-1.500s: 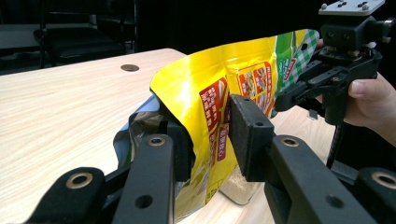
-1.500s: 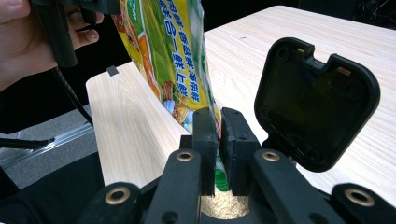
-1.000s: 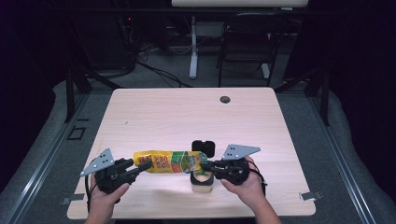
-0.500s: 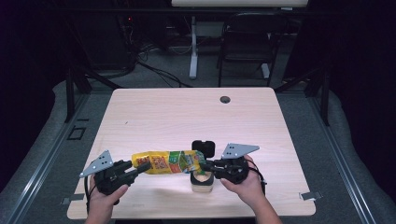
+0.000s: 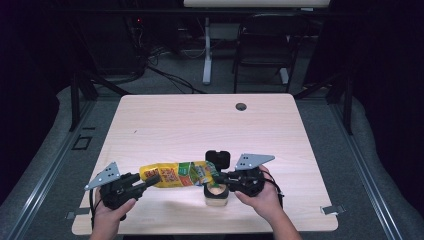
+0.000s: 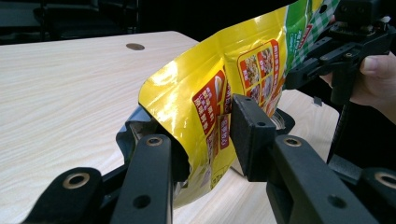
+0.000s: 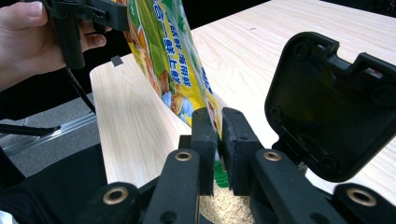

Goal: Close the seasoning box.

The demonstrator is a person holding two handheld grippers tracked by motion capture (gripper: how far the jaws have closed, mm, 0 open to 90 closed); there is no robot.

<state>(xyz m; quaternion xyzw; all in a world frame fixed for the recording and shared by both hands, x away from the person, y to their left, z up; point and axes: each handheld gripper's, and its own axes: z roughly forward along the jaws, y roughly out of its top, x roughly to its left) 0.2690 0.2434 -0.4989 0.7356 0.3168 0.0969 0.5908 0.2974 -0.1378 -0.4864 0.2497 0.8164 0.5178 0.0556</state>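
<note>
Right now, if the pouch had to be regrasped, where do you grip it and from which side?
Grip the yellow pouch at its two flat ends, from the left and right, as the left gripper and right gripper do now. It is a thin, limp foil bag, so end holds probably keep it stretched over the container.

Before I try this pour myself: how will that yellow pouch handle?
Probably floppy: the yellow pouch sags between the left gripper and right gripper. Its glossy film looks slippery. Likely light, and emptying into the container.

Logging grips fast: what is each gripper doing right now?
Left gripper: closed on the yellow pouch, bottom end.
Right gripper: closed on the pouch's top edge.
</note>
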